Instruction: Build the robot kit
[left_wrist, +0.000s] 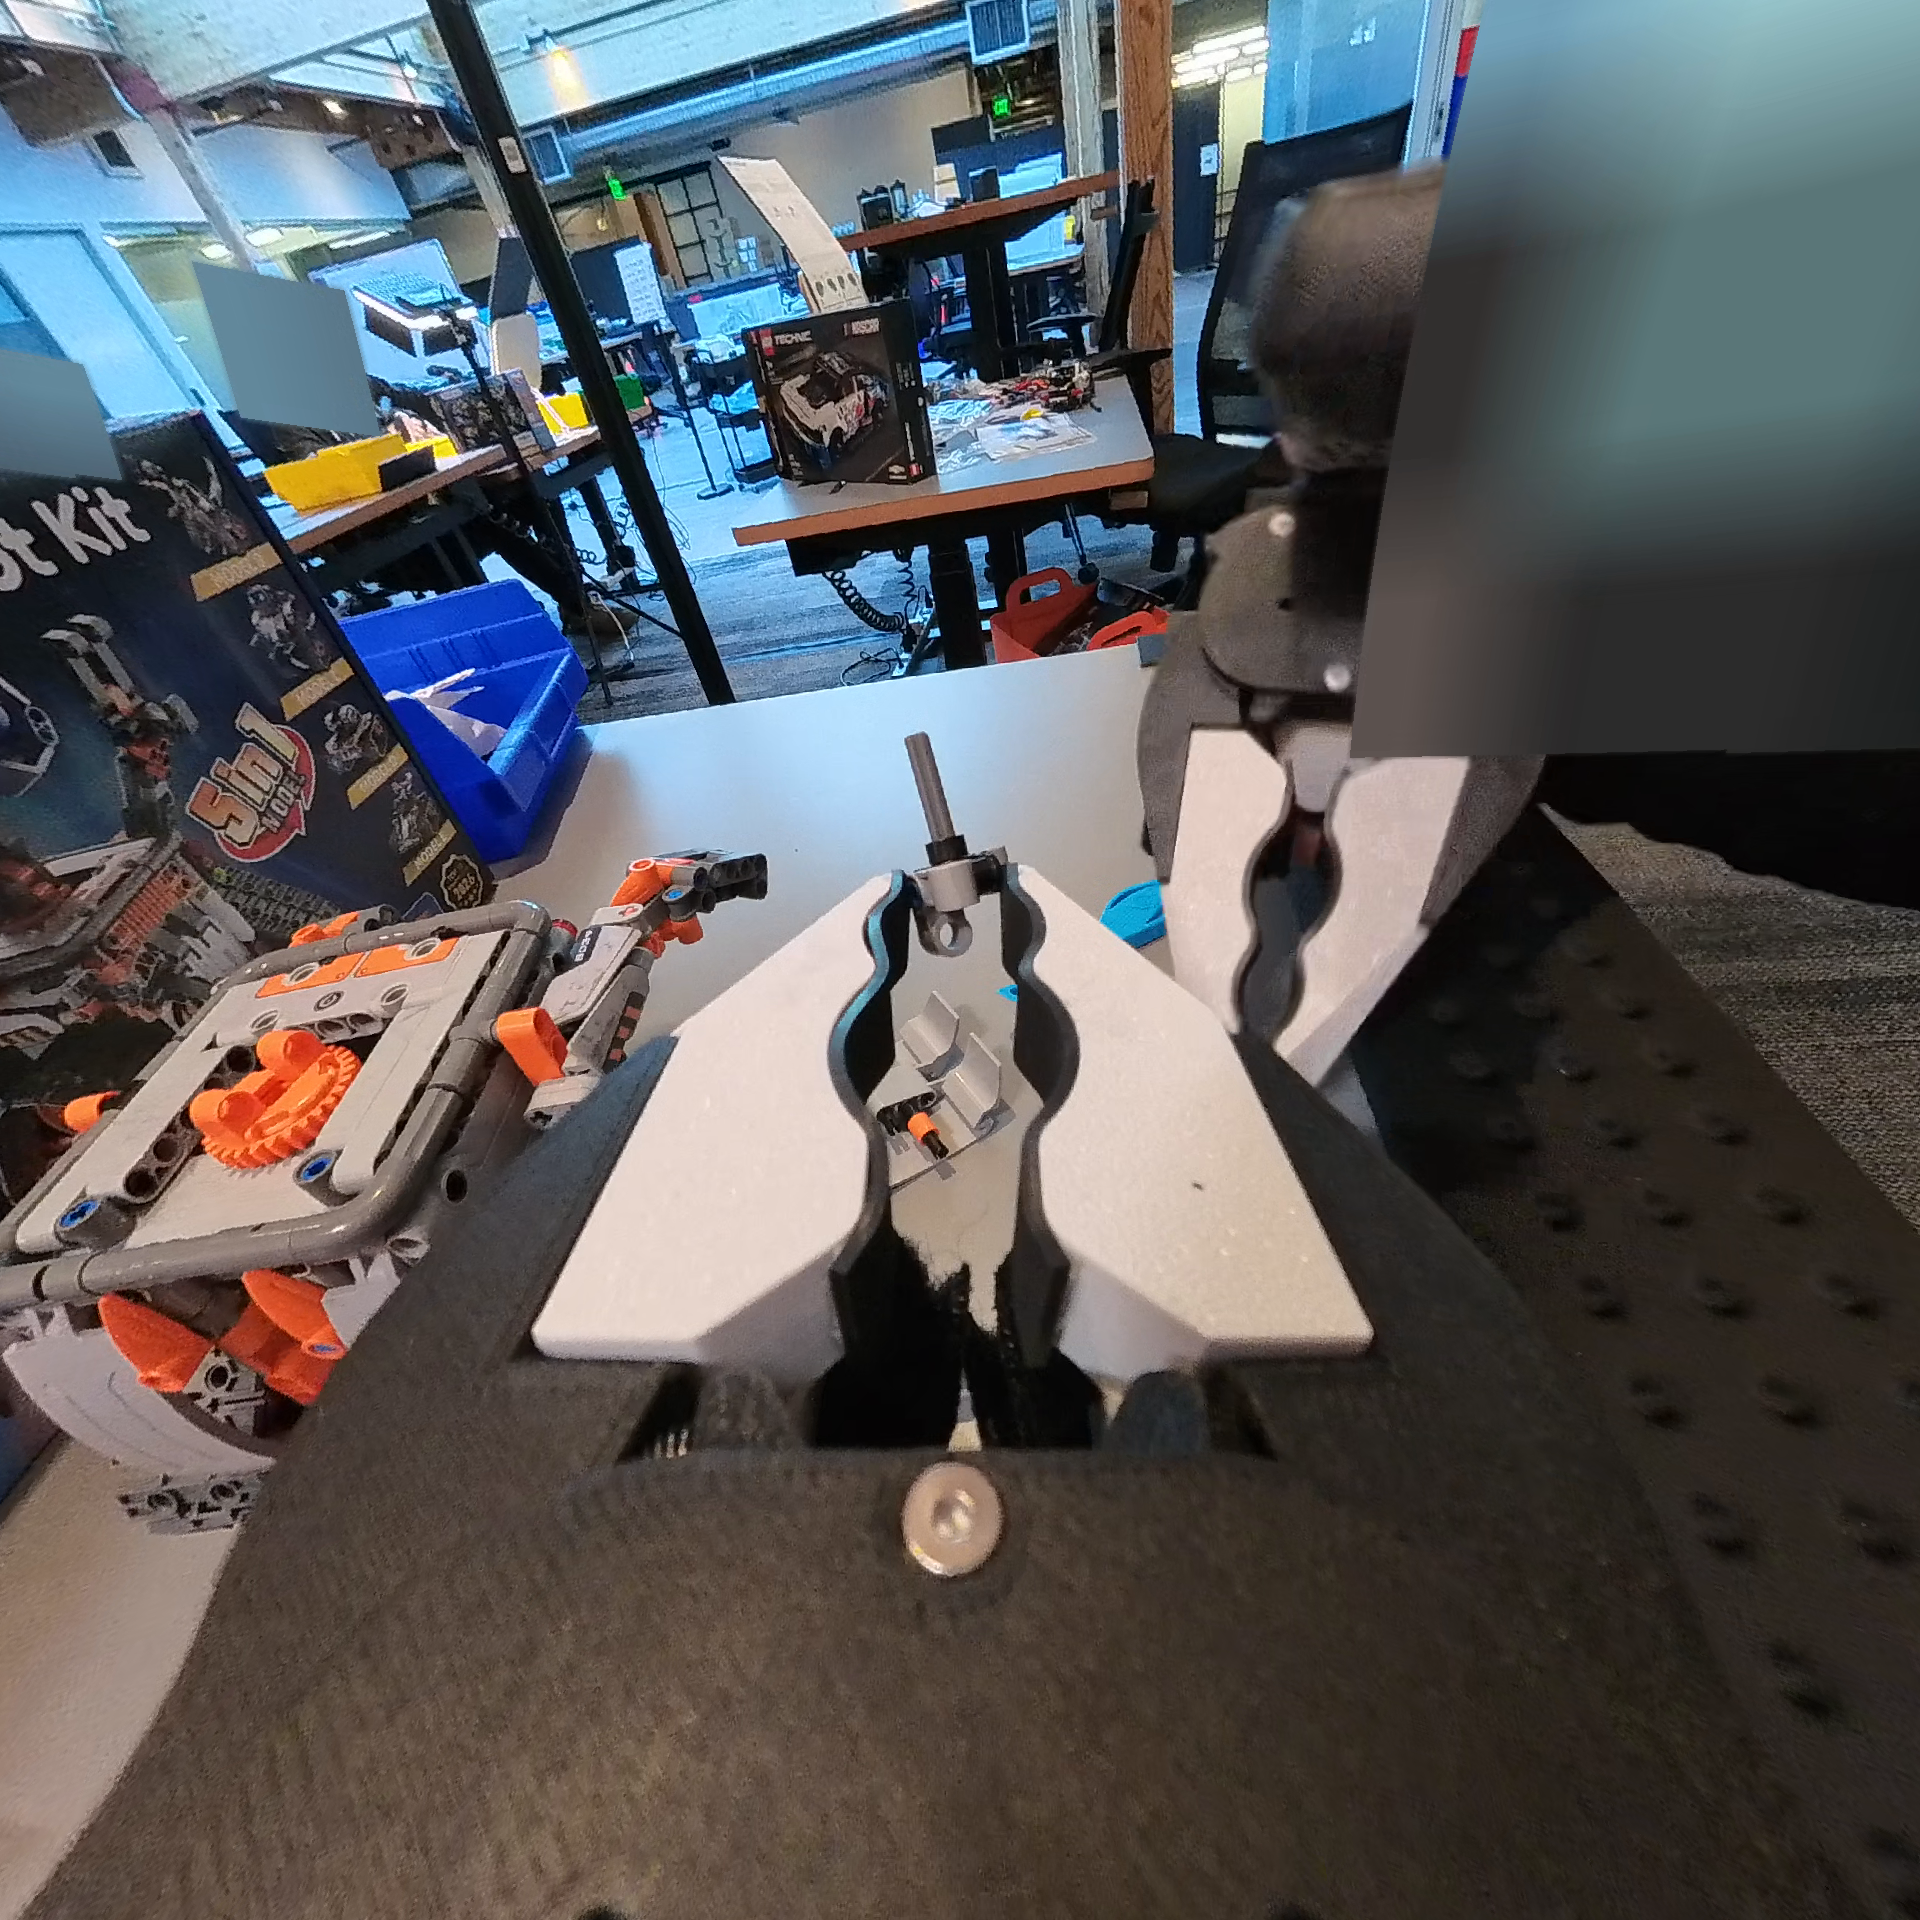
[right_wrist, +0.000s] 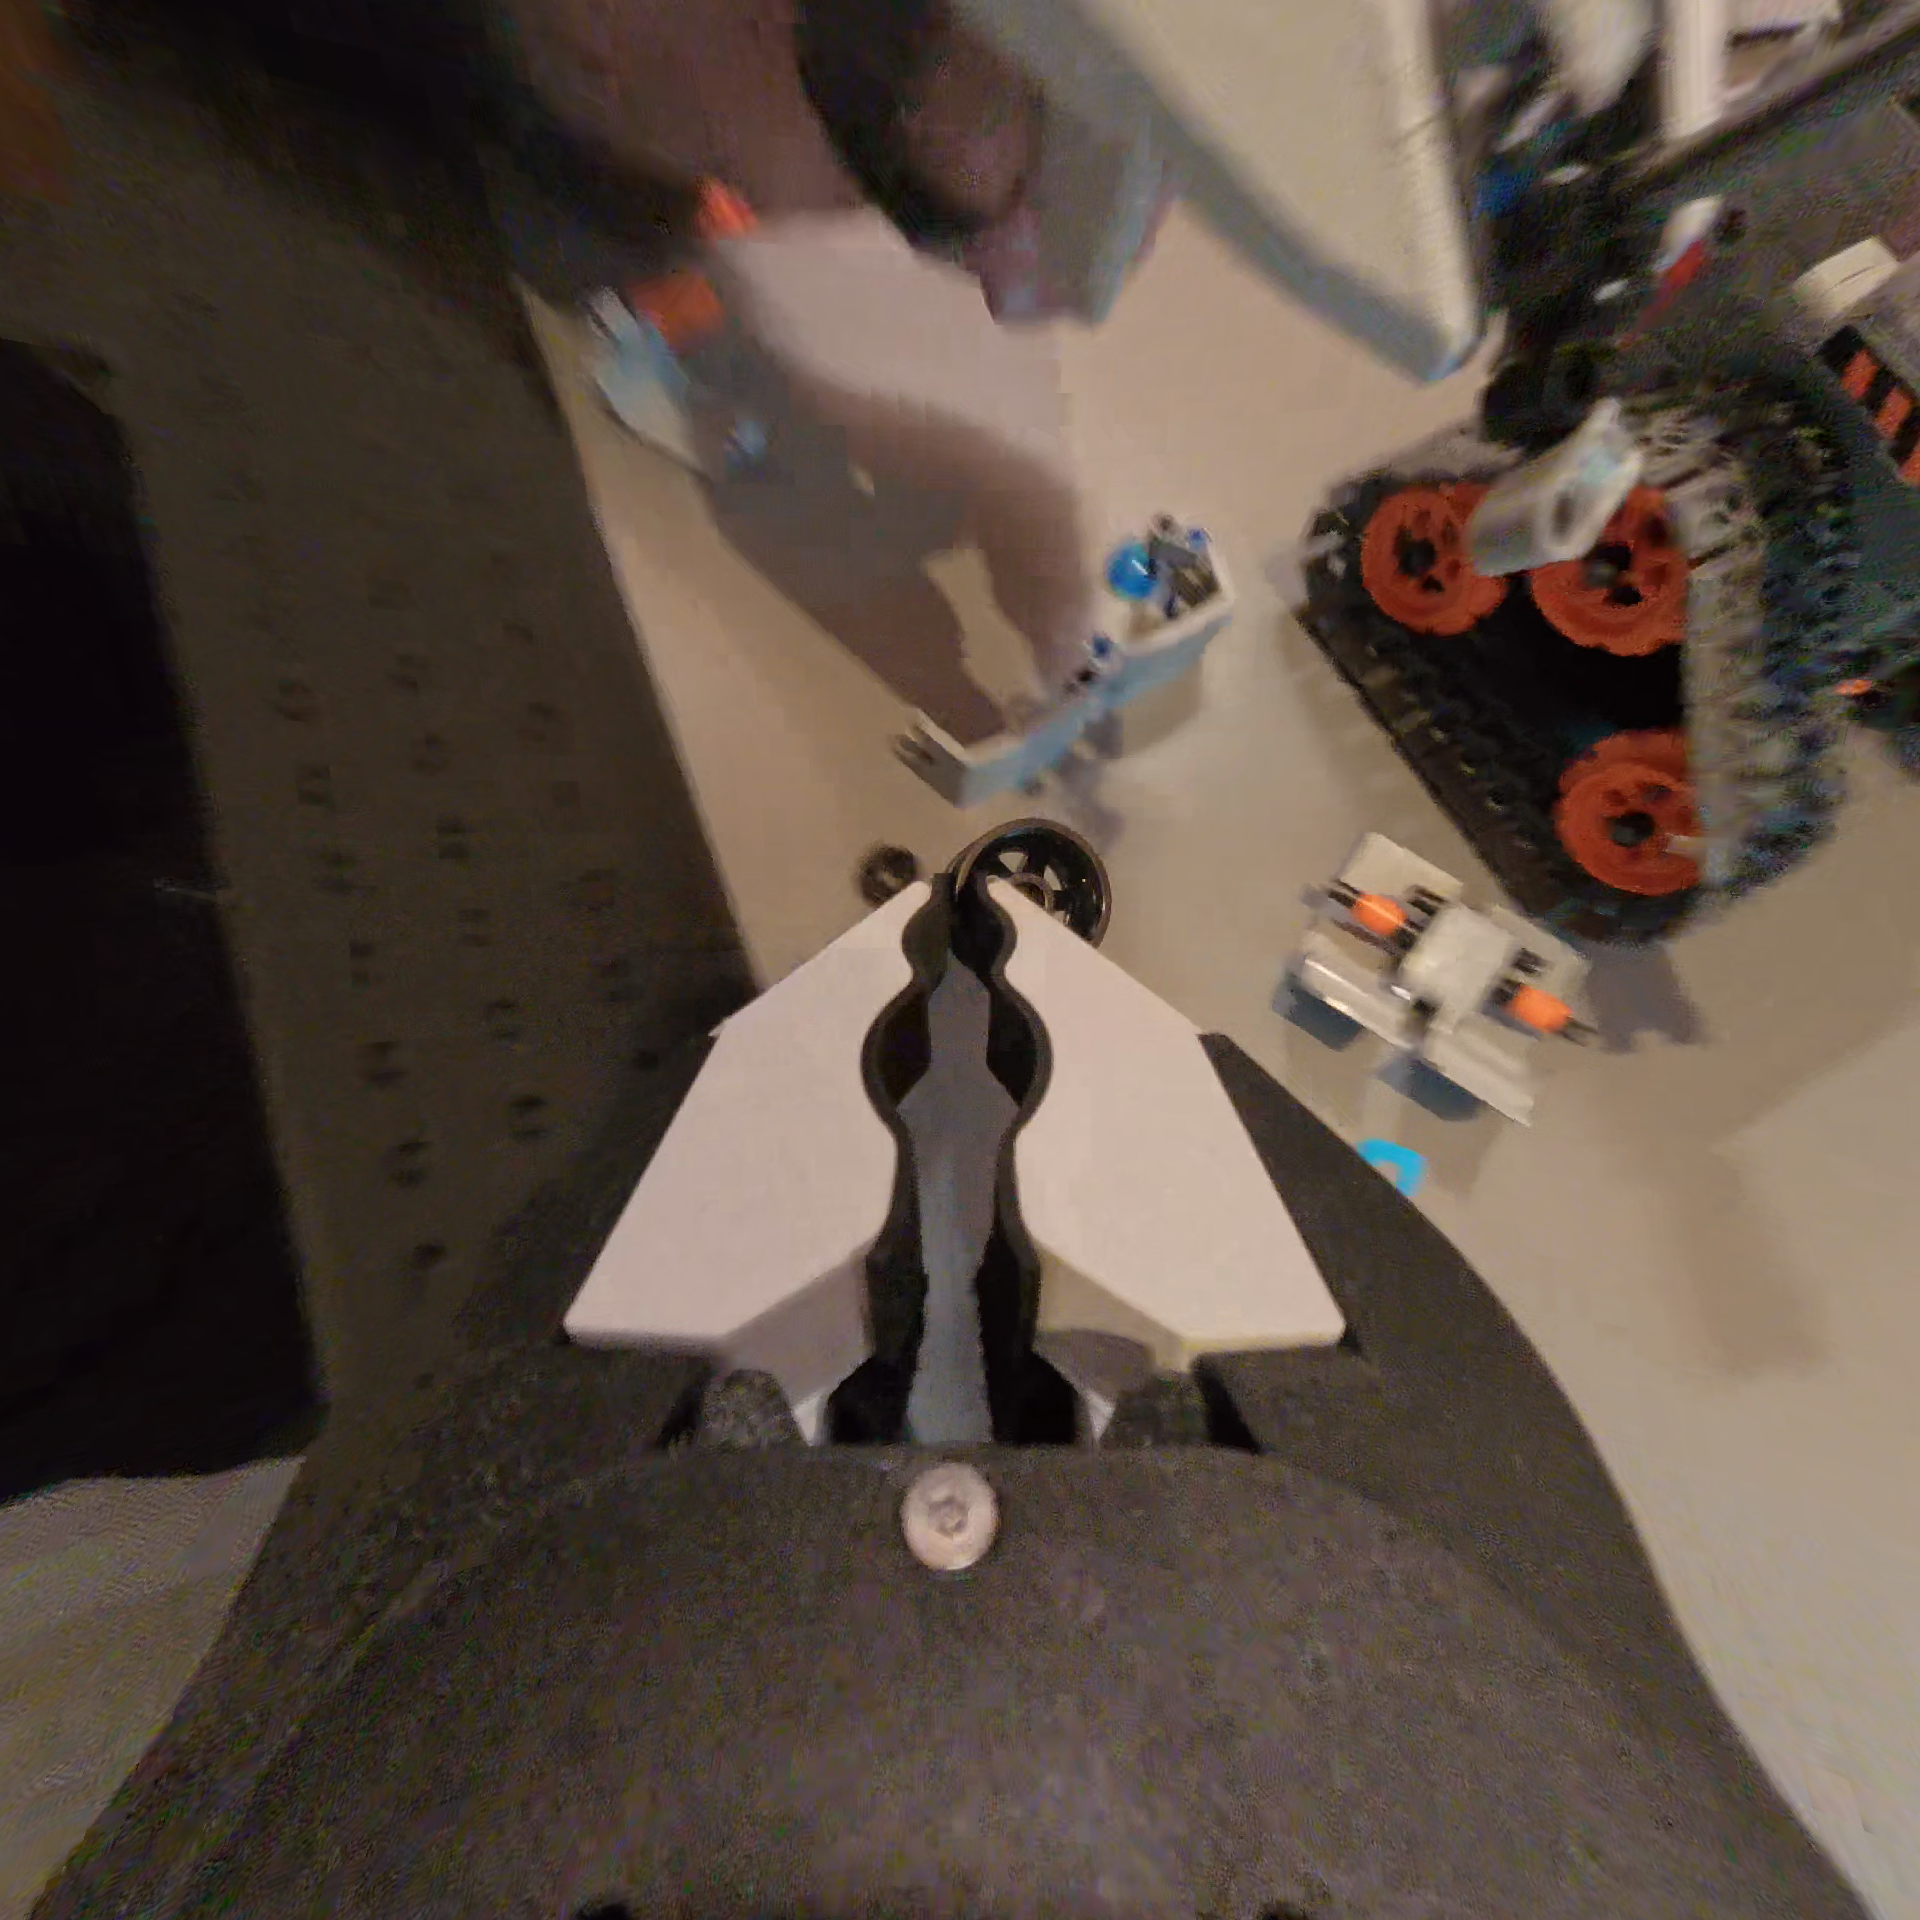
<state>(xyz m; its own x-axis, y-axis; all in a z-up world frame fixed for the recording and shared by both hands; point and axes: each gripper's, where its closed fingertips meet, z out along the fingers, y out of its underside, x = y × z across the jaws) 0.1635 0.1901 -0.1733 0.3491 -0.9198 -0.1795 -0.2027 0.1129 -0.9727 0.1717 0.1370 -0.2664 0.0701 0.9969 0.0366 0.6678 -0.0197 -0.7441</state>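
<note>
Left gripper (left_wrist: 951, 883) is clenched on a small grey connector piece (left_wrist: 951, 891) at its fingertips; a dark grey axle (left_wrist: 928, 784) sticks up from that piece toward 12 o'clock. Under the jaws, on the white table (left_wrist: 810, 769), lies a small grey brick assembly with an orange pin (left_wrist: 948, 1081). At 9 o'clock sits a grey and orange building-brick model with an orange gear (left_wrist: 270, 1101), tipped on its side. Behind it at 10 o'clock stands a dark kit box (left_wrist: 156, 727), with a blue bin (left_wrist: 488, 686) just beside it. At 2 o'clock the right gripper (left_wrist: 1288, 862) hangs point-down over the table, a light blue piece (left_wrist: 1132, 912) near its tips.

Right wrist view is motion-blurred. Right gripper (right_wrist: 968, 891) is grasping a small black wheel (right_wrist: 1029, 883) at its tips. A tiny black ring-shaped piece (right_wrist: 890, 871) lies just beside at 11 o'clock. At 2 o'clock, a tracked model with orange wheels (right_wrist: 1621, 665). At 3 o'clock, a small grey assembly with orange pins (right_wrist: 1444, 966). At 12 o'clock, a light grey assembly with blue bits (right_wrist: 1101, 686). A light blue piece (right_wrist: 1392, 1158) lies by the right finger. Black perforated board (right_wrist: 436, 831) along the table edge at 9 o'clock.
</note>
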